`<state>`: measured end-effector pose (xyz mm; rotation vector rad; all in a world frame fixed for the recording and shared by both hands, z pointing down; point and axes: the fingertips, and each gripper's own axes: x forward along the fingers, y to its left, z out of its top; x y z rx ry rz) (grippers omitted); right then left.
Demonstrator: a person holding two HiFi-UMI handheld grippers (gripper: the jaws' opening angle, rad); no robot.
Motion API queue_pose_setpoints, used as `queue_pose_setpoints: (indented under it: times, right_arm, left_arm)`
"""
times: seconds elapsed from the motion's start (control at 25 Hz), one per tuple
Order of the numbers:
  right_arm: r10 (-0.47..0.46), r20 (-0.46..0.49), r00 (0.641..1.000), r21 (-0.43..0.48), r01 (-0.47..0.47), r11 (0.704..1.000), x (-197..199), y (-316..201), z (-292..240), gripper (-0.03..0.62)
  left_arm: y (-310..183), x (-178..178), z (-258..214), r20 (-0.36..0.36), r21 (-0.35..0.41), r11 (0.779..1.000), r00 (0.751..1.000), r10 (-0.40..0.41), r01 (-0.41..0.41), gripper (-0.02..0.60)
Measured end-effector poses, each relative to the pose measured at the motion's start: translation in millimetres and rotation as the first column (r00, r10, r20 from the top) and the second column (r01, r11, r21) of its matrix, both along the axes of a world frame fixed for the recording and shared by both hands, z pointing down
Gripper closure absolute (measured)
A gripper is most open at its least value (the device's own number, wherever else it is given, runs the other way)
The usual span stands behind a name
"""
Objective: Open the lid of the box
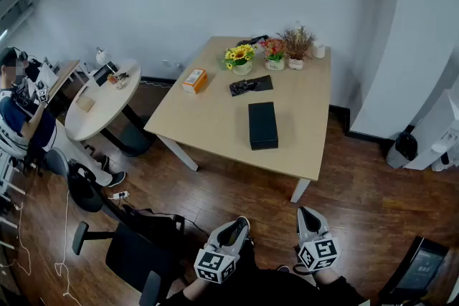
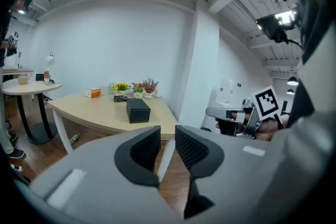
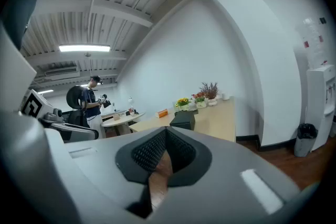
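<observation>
A black rectangular box [image 1: 262, 125] lies closed on the light wooden table [image 1: 215, 118], toward its near right part. Both grippers are low in the head view, well short of the table, over the wood floor. My left gripper [image 1: 235, 227] has its jaws a narrow gap apart with nothing between them. In the left gripper view [image 2: 167, 131] the box [image 2: 137, 110] stands far ahead, and the right gripper [image 2: 231, 113] shows to the side. My right gripper [image 1: 307, 216] is shut and empty. Beyond its touching tips [image 3: 166, 136] the box [image 3: 182, 120] sits on the table.
Three flower pots [image 1: 240, 59] line the table's far edge, with an orange carton [image 1: 194, 80] and a flat black item [image 1: 251, 85] near them. A round table [image 1: 100, 104] and a seated person [image 1: 21, 118] are at left. An office chair [image 1: 129, 254] stands by my left gripper.
</observation>
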<state>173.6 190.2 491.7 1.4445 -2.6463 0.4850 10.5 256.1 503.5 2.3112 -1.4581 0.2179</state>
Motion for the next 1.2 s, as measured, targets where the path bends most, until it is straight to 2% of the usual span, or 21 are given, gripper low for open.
queue_pose_setpoints:
  times: [0.16, 0.28, 0.4, 0.52, 0.6, 0.64, 0.68, 0.72, 0.76, 0.84, 0.92, 1.08, 1.2]
  right_arm:
    - [0.057, -0.003, 0.998, 0.0, -0.057, 0.998, -33, -78, 4, 0.592]
    - [0.081, -0.009, 0.997, 0.03, -0.081, 0.996, -62, -147, -16, 0.592]
    - [0.102, -0.026, 0.994, 0.025, -0.101, 0.995, -82, -187, -25, 0.592]
    - [0.119, -0.038, 0.992, -0.02, -0.119, 0.993, -99, -214, -11, 0.592]
    - [0.094, -0.089, 0.992, -0.037, -0.098, 0.995, -107, -227, 3, 0.592]
    - [0.072, -0.127, 0.989, -0.045, -0.078, 0.996, -110, -233, 12, 0.592]
    - [0.041, -0.174, 0.984, -0.05, -0.05, 0.997, -113, -240, 22, 0.551]
    - [0.002, -0.232, 0.973, -0.053, -0.015, 0.998, -116, -248, 33, 0.443]
    - [-0.04, -0.3, 0.953, -0.049, 0.027, 0.998, -120, -256, 44, 0.4]
    - [-0.124, -0.44, 0.889, -0.031, 0.123, 0.992, -130, -275, 64, 0.396]
    - [-0.197, -0.534, 0.822, -0.036, 0.211, 0.977, -141, -289, 82, 0.395]
    - [-0.274, -0.625, 0.731, -0.074, 0.295, 0.953, -156, -308, 110, 0.359]
    - [-0.277, -0.673, 0.686, -0.051, 0.33, 0.943, -162, -313, 116, 0.342]
  left_arm:
    - [-87, -37, 2, -0.003, 0.049, 0.997, 0.998, 0.059, -0.058, 0.512]
    - [-169, -66, -17, 0.021, 0.105, 0.991, 0.997, 0.08, -0.082, 0.509]
    - [-220, -85, -21, 0.034, 0.105, 0.989, 0.994, 0.101, -0.104, 0.409]
    - [-255, -93, -9, 0.033, 0.065, 0.986, 0.988, 0.153, -0.155, 0.394]
    - [-274, -95, 1, 0.078, 0.063, 0.984, 0.984, 0.16, -0.165, 0.391]
    - [-283, -96, 8, 0.115, 0.063, 0.984, 0.981, 0.159, -0.167, 0.361]
    - [-291, -95, 17, 0.151, 0.055, 0.984, 0.975, 0.162, -0.172, 0.315]
    - [-300, -92, 27, 0.182, 0.041, 0.982, 0.968, 0.173, -0.183, 0.302]
    - [-309, -89, 39, 0.209, 0.023, 0.979, 0.959, 0.191, -0.2, 0.301]
    - [-328, -80, 63, 0.262, -0.02, 0.971, 0.936, 0.234, -0.238, 0.301]
    - [-343, -73, 87, 0.319, -0.063, 0.962, 0.908, 0.272, -0.266, 0.301]
    - [-363, -72, 126, 0.43, -0.133, 0.949, 0.846, 0.316, -0.286, 0.301]
    - [-370, -69, 136, 0.45, -0.146, 0.943, 0.829, 0.332, -0.298, 0.301]
